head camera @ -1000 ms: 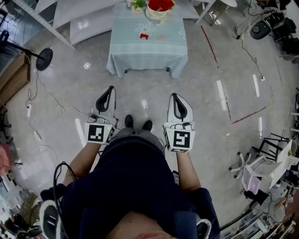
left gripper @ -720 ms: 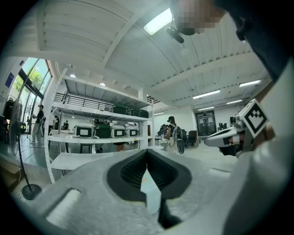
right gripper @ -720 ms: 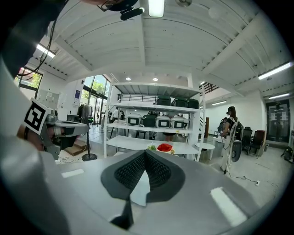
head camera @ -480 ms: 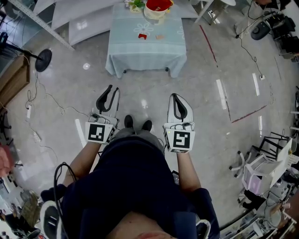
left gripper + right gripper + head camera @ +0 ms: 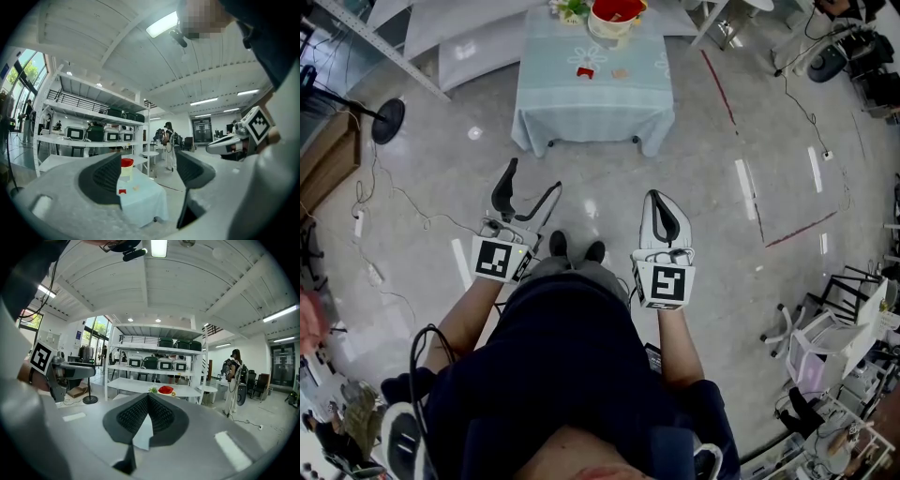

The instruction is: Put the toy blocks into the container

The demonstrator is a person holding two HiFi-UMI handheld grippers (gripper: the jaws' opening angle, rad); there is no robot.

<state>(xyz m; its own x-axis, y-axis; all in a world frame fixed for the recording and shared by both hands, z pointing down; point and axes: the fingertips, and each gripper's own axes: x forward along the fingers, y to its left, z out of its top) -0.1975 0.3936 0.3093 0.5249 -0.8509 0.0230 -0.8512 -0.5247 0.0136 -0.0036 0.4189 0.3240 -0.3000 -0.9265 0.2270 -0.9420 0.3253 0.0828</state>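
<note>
Far ahead stands a small table with a pale blue cloth [image 5: 592, 98]. A red container [image 5: 617, 13] sits at its far edge. A red toy block [image 5: 586, 73] and a small tan block [image 5: 620, 73] lie on the cloth in front of it. Both grippers hang over the floor, well short of the table. My left gripper [image 5: 534, 176] has its jaws opening, with nothing between them; through them the left gripper view shows the container [image 5: 126, 164] and the red block [image 5: 122, 191]. My right gripper [image 5: 656, 199] is shut on nothing, and its own view shows the container [image 5: 165, 390] beyond the joined fingertips.
A white shelf rack [image 5: 469, 37] runs behind the table. A black floor stand [image 5: 387, 117] and loose cables [image 5: 394, 202] lie to the left. Office chairs [image 5: 825, 328] crowd the right side. A person [image 5: 168, 140] stands in the distance beyond the table.
The left gripper's jaws have swung apart from shut to wide. The right gripper has stayed shut and in place.
</note>
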